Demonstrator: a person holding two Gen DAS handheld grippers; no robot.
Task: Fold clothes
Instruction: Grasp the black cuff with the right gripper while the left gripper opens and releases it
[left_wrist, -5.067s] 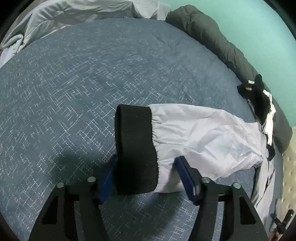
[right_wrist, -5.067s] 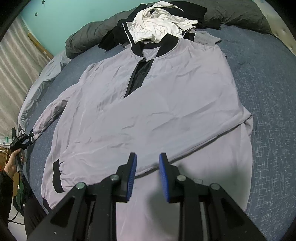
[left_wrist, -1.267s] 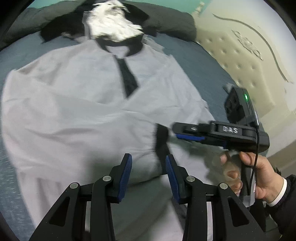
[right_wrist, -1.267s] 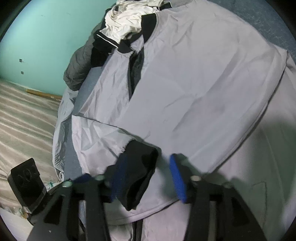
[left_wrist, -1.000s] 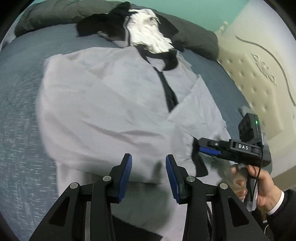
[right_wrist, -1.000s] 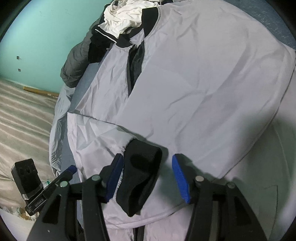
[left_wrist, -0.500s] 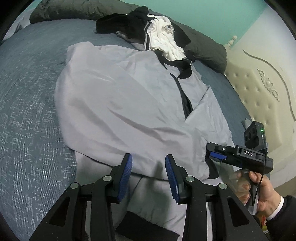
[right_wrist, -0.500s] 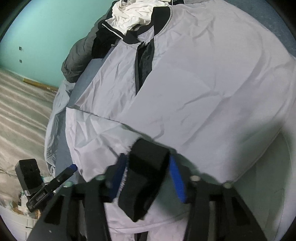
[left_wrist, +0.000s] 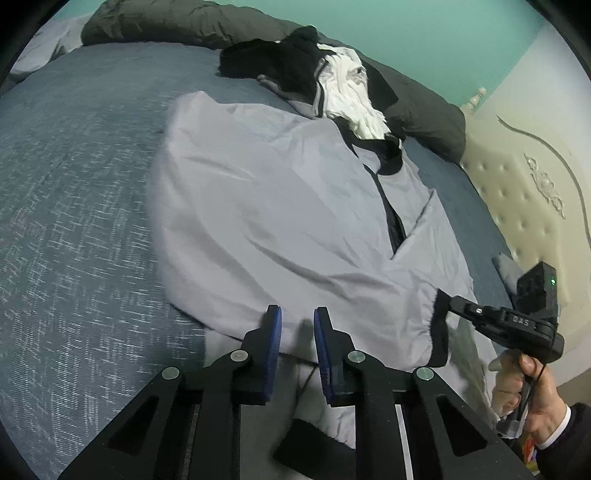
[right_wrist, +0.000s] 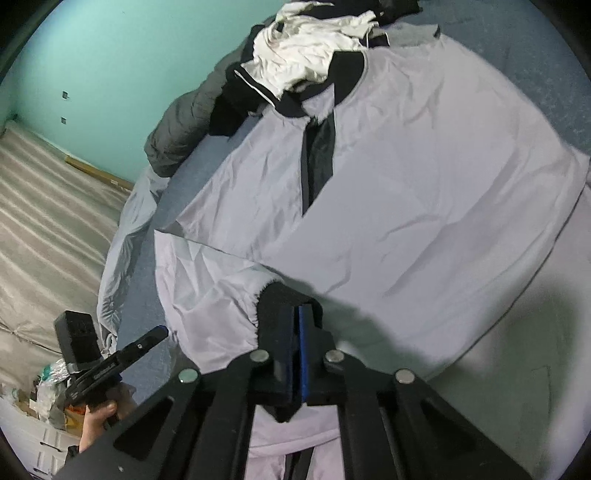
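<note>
Beyond my right gripper (right_wrist: 295, 314), clamped on the black ribbed cuff (right_wrist: 284, 295), a rumpled clothes pile (right_wrist: 306, 44) crowds the smooth grey jacket's (right_wrist: 424, 184) collar. My left gripper (left_wrist: 297, 325) is closing on nothing.

A bed with a blue-grey speckled cover (left_wrist: 74, 206) carries everything. Spread flat across it lies a pale grey jacket (left_wrist: 280, 206) with black collar and cuffs, one sleeve folded over the body. At its collar end sits a heap of black and white clothes (left_wrist: 332, 85), and behind that a dark grey quilt (left_wrist: 177, 26) along the wall
</note>
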